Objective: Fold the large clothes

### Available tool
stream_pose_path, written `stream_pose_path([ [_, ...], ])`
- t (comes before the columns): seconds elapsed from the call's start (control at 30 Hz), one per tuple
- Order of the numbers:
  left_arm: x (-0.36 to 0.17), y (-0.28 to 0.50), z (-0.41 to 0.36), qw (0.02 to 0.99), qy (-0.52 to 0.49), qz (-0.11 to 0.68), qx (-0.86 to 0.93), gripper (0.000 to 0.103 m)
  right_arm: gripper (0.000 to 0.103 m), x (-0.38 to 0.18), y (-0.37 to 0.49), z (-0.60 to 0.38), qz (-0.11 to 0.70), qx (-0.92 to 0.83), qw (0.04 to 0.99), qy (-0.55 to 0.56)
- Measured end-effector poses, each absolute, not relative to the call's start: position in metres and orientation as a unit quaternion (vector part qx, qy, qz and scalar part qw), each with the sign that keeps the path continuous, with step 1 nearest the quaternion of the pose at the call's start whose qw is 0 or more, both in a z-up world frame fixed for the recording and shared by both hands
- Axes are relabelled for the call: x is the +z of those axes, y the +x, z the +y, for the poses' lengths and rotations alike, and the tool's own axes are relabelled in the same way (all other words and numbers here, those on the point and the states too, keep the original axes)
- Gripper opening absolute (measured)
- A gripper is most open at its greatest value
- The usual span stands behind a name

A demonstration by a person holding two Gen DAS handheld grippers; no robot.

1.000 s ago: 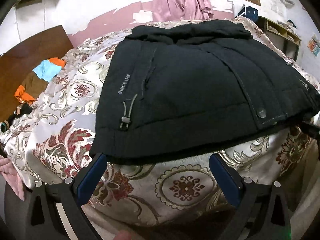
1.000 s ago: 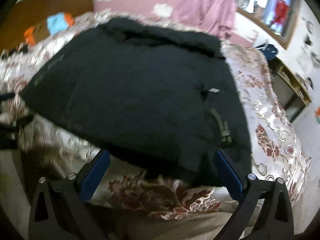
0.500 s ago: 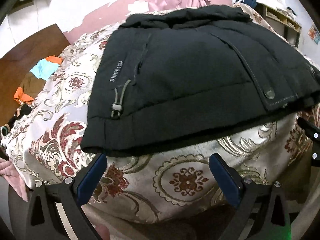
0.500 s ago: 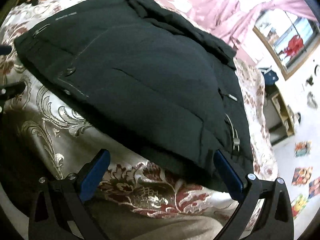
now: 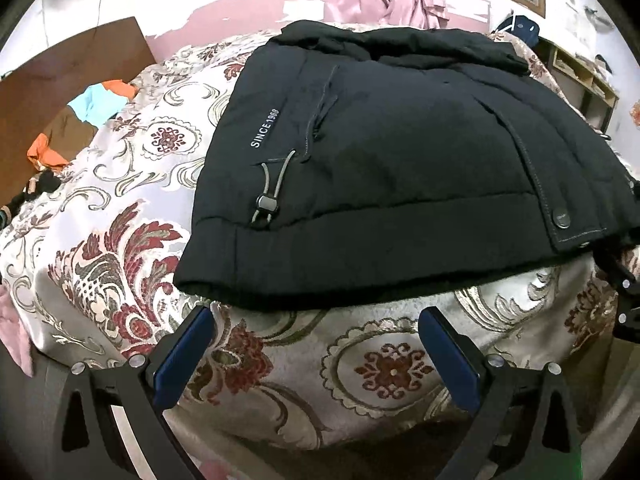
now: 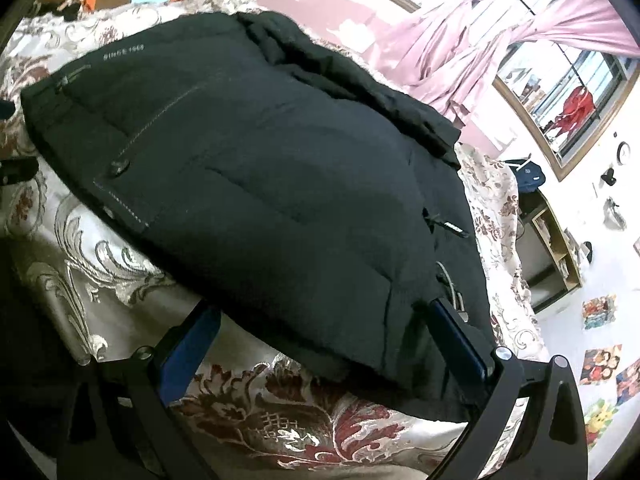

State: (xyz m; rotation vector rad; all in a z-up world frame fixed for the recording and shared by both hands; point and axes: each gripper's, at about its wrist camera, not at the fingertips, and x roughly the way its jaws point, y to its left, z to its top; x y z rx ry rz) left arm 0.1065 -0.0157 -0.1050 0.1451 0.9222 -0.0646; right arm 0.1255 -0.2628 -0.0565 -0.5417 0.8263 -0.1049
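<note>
Pink-walled and cluttered, the bedroom holds a bed under a cream satin bedspread with red and gold floral scrolls (image 5: 120, 184), and on it lies the task's thing: a black padded jacket with grey stitching and a toggled drawcord (image 5: 400, 152). It lies flat, front up, with its collar end toward the far wall, where pink curtains (image 6: 472, 52) hang, and its hem toward the near edge of the bed. Orange and turquoise clothes (image 5: 96, 100) sit well apart at the head end.

The left gripper (image 5: 316, 344) hangs just short of the hem, its blue-padded fingers spread wide with only bedspread between them; it holds nothing. The right gripper (image 6: 320, 332) is equally wide open and empty, but closer in: the hem's corner fills the gap between its fingers, and its right-hand finger overlaps the black cloth beside the grey cord loop. Whether that finger touches the cloth cannot be told.

The jacket's long axis runs away from both grippers, collar far and hem near, with the hem lying crosswise in front of them. By this judgement the hem is the edge to take, one corner for each gripper, and the right is the nearer to its corner. The left has yet to reach the edge near the drawcord toggle (image 5: 267, 203).
</note>
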Motion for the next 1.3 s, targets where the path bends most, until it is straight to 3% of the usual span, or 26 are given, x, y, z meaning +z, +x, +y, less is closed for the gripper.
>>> stream_pose_path([
  [0.23,-0.118,0.112,-0.029,0.878,0.107,0.466,-0.029,0.103,0.101,-0.08,0.127,-0.251,0.439,-0.062,0.84,-0.314],
  [0.67,-0.102,0.089,-0.052,0.905,0.18,0.385,-0.02,0.103,0.101,-0.017,0.111,-0.285,0.285,-0.08,0.932,-0.209],
  [0.93,-0.118,0.104,-0.071,0.899,0.294,0.323,0.04,0.103,0.101,-0.006,0.105,-0.298,0.249,-0.076,0.949,-0.176],
  [1.3,-0.103,0.112,-0.055,0.922,0.289,0.242,0.085,0.099,0.101,-0.024,0.102,-0.289,0.262,-0.094,0.94,-0.196],
])
